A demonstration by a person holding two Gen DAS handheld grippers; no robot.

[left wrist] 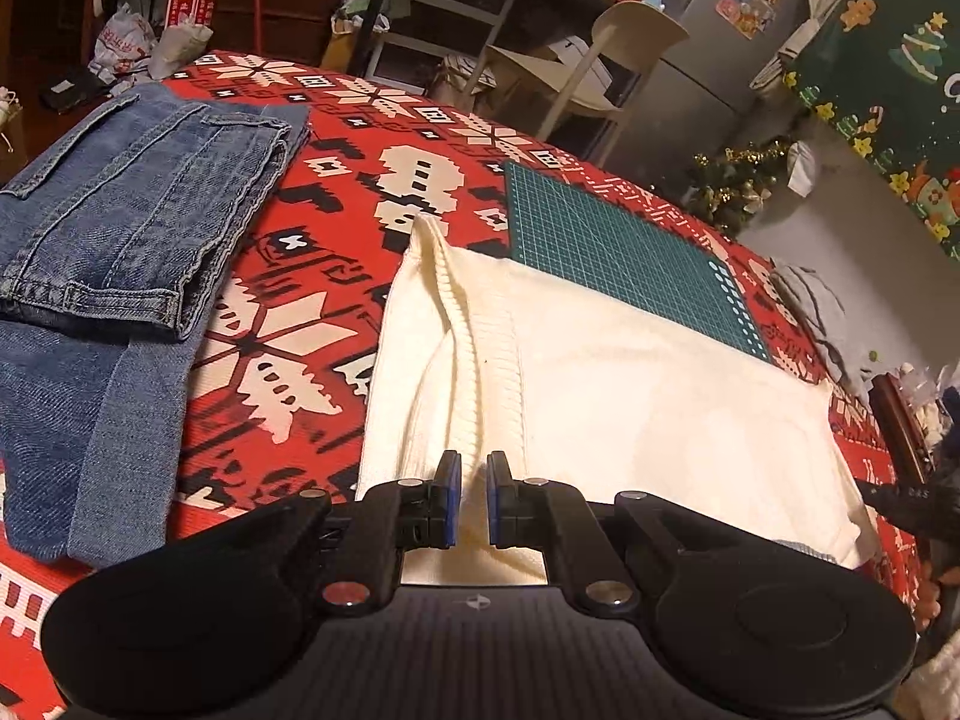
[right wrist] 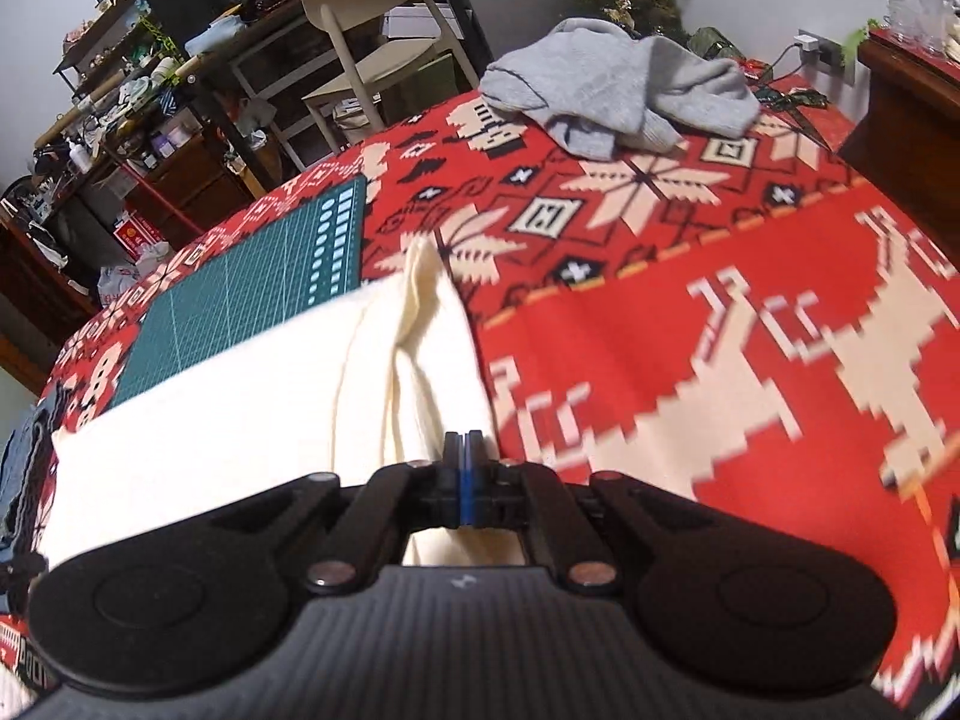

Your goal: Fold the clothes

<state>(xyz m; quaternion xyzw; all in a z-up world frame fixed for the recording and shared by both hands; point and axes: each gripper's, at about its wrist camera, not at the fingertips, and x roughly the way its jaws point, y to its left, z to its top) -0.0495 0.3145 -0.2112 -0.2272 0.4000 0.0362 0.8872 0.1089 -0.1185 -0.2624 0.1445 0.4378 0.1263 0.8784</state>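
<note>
**Two grippers at the cream sweater's near edge**

We see the cream sweater [left wrist: 630, 372] lying flat on the red patterned tablecloth [left wrist: 336, 312], its far edge over the green cutting mat [left wrist: 612, 252]; our left gripper [left wrist: 474, 498] holds its jaws slightly apart astride a ribbed fold, gripping nothing we can confirm; our right gripper [right wrist: 463, 480] has its jaws pressed together at the sweater's right edge, whether cloth is pinched we cannot tell; folded jeans [left wrist: 120, 210] lie to the left; a grey garment [right wrist: 618, 90] sits crumpled at the far side.

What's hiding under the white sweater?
The white sweater lies on the red patterned cloth and covers the near edge of the green cutting mat. Whatever else sits beneath it is covered and cannot be seen.
</note>
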